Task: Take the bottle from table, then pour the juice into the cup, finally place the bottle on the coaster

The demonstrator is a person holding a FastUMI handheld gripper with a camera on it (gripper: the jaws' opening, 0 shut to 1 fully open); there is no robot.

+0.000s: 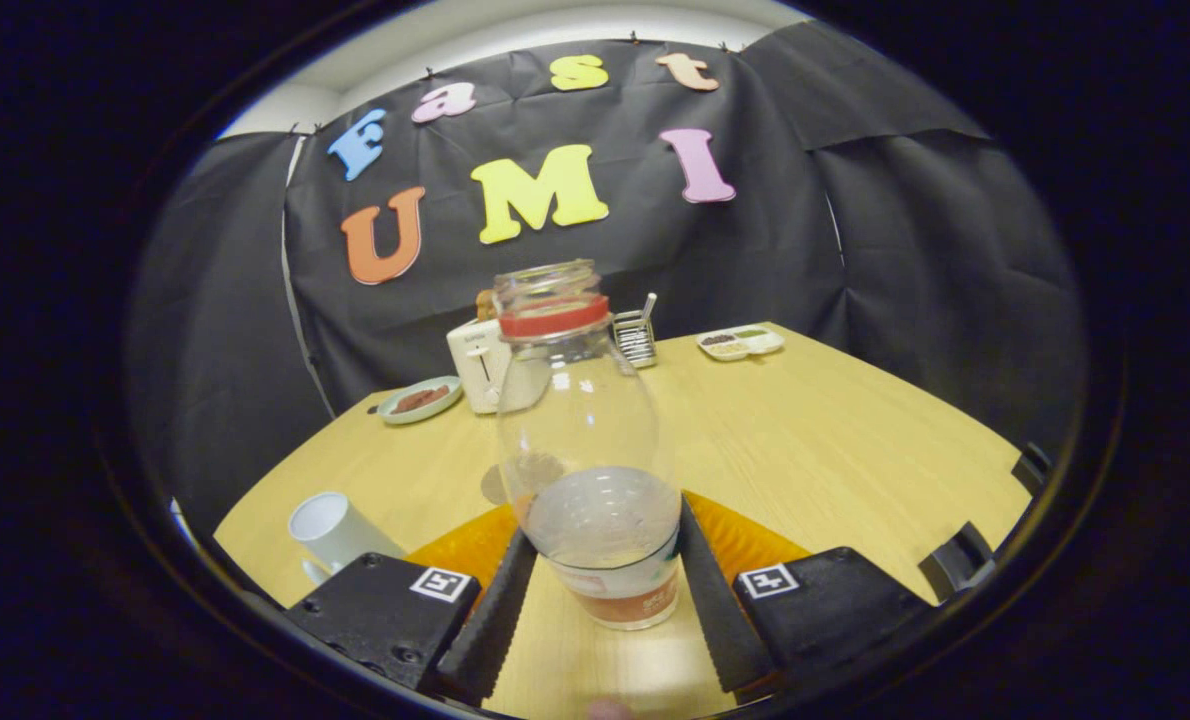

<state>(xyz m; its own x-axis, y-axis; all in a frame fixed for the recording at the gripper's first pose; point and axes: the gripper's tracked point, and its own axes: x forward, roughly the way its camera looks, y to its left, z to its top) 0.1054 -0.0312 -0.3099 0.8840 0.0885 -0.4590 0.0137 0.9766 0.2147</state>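
A clear glass bottle (pixel 585 440) with a red ring around its open neck stands upright between my fingers. My gripper (pixel 605 525) is shut on the bottle's lower body, one finger pressing on each side just above its label. The bottle looks nearly empty. An orange coaster (pixel 745 545) lies on the wooden table (pixel 835 440) just behind the fingers and under the bottle's far side; I cannot tell whether the bottle rests on it or hangs above it. A white cup (pixel 335 530) sits to the left of my left finger, its mouth tilted towards me.
At the back of the table stand a white toaster (pixel 477 365), a small green plate (pixel 420 400) with brown food, a metal rack (pixel 635 335) and a divided white tray (pixel 740 342). Black clamps (pixel 960 555) sit on the table's right edge.
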